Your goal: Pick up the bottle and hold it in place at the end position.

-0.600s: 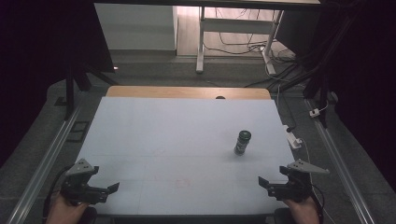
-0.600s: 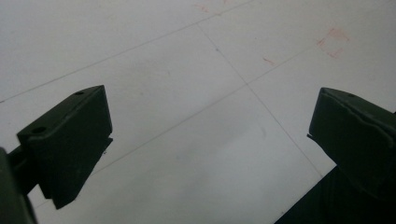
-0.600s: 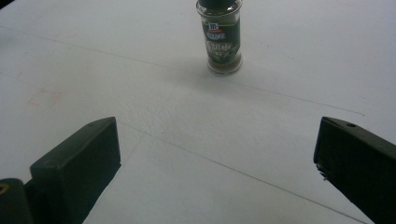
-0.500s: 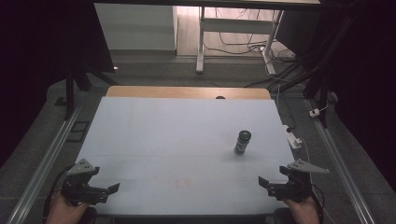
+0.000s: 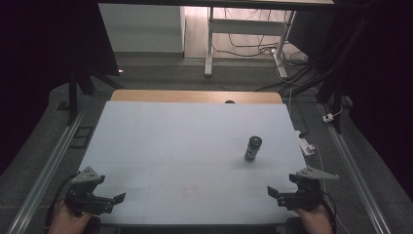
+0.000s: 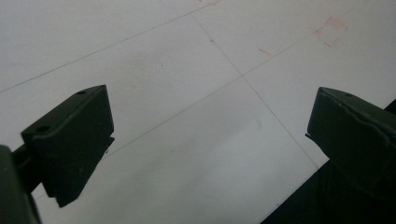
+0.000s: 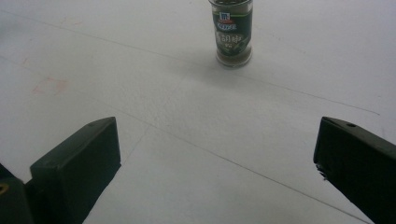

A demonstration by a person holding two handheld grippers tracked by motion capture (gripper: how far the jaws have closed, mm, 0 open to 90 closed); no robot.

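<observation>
Compared with the earlier moment, nothing is changing place: both grippers are keeping their positions at the near edge and the spice jar is standing in the same spot. The left gripper (image 5: 109, 201) is hovering over the near left corner of the white worktop (image 5: 170, 146), its jaws spread wide with nothing between them. The right gripper (image 5: 276, 195) is hovering at the near right corner, its jaws also released and empty. Farther ahead of the right gripper, well apart from it, the spice jar (image 5: 253, 148) is standing upright on the right part of the worktop, showing a dark green label (image 7: 231, 29).
</observation>
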